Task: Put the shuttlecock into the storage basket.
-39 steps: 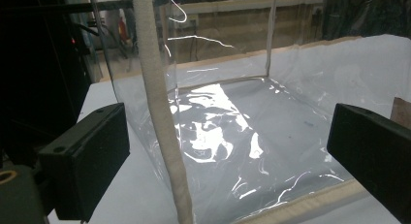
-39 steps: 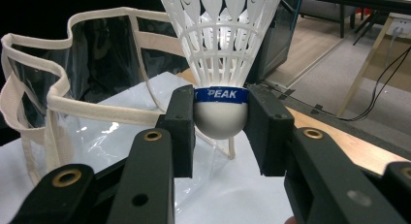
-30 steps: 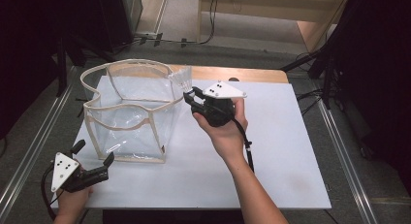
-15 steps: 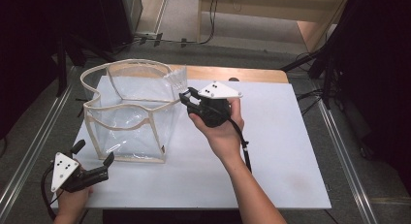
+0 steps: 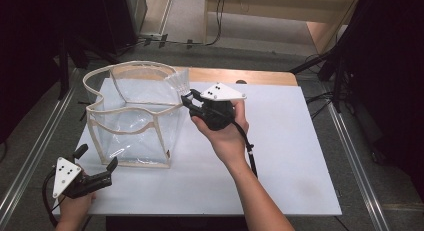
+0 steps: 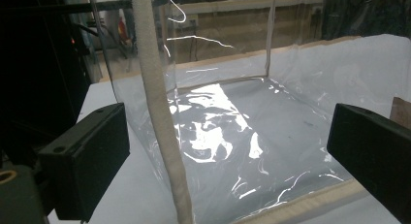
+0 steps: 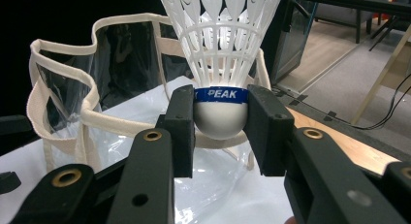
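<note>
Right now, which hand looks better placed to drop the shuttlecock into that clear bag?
The right. Its right gripper already clamps the shuttlecock by the cork at the clear bag's top rim. The left gripper sits open and low by the bag's near corner.

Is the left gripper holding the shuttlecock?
No: the left gripper rests open beside the clear bag, while the right gripper clamps the shuttlecock.

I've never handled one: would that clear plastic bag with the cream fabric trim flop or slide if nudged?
Probably both. The clear plastic bag with cream fabric trim has thin, wrinkled film walls and a wavy rim, so it likely buckles when pushed. It holds nothing visible and sits on the smooth white table, so it looks light and apt to slide.
</note>
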Tool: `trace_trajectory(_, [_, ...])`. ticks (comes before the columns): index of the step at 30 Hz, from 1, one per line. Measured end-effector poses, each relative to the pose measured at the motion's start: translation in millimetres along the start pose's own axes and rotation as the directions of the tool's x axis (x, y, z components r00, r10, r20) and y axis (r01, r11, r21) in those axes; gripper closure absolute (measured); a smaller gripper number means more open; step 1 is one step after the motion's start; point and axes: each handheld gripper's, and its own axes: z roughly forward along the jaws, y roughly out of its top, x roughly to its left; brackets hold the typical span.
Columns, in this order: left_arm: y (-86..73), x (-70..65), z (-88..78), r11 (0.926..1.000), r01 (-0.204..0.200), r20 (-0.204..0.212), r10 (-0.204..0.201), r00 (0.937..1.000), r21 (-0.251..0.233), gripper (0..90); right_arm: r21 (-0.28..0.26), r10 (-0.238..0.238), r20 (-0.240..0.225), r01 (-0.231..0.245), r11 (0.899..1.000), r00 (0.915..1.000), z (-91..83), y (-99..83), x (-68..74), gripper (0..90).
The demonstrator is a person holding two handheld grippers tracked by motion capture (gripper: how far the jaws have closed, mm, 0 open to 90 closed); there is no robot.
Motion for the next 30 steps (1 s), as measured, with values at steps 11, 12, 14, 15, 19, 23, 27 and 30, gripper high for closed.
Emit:
trace_trajectory(11, [0.0, 0.0, 0.1, 1.0, 0.001, 0.0, -0.001, 1.0, -0.002, 2.3, -0.002, -0.005, -0.013, 0.005, 1.0, 0.9999, 6.2, 3.6, 3.8, 62.7])
trace_trajectory(12, [0.0, 0.1, 0.1, 1.0, 0.001, 0.0, -0.001, 1.0, -0.001, 2.3, -0.002, -0.001, -0.014, 0.001, 1.0, 0.9999, 6.9, 3.7, 4.3, 62.7])
trace_trajectory(14, [0.0, 0.1, 0.1, 1.0, 0.002, 0.0, -0.002, 1.0, -0.002, 2.3, -0.002, -0.001, -0.017, 0.001, 1.0, 0.9999, 8.3, 4.2, 4.9, 62.7])
trace_trajectory(15, [0.0, 0.1, 0.1, 1.0, 0.001, 0.0, -0.001, 1.0, -0.001, 2.3, -0.003, -0.004, -0.02, 0.004, 1.0, 0.9998, 8.8, 4.5, 5.0, 62.7])
trace_trajectory(19, [0.0, 0.4, 0.0, 1.0, 0.002, 0.001, -0.002, 1.0, -0.002, 2.3, 0.0, -0.002, -0.024, 0.002, 1.0, 0.9997, 11.2, 6.0, 6.7, 62.7])
trace_trajectory(23, [0.0, 0.4, 0.0, 1.0, 0.002, 0.001, -0.002, 1.0, -0.002, 2.3, 0.002, -0.002, -0.031, 0.002, 1.0, 0.9995, 13.8, 7.2, 8.2, 62.7])
trace_trajectory(27, [0.0, 0.3, 0.1, 1.0, 0.004, 0.001, -0.004, 1.0, -0.002, 2.3, 0.004, -0.002, -0.034, 0.002, 1.0, 0.9994, 16.5, 7.9, 9.0, 62.7])
trace_trajectory(30, [0.0, 0.4, 0.1, 1.0, 0.004, 0.002, -0.004, 1.0, -0.003, 2.3, 0.007, -0.001, -0.037, 0.001, 1.0, 0.9993, 18.6, 8.4, 8.9, 62.7])
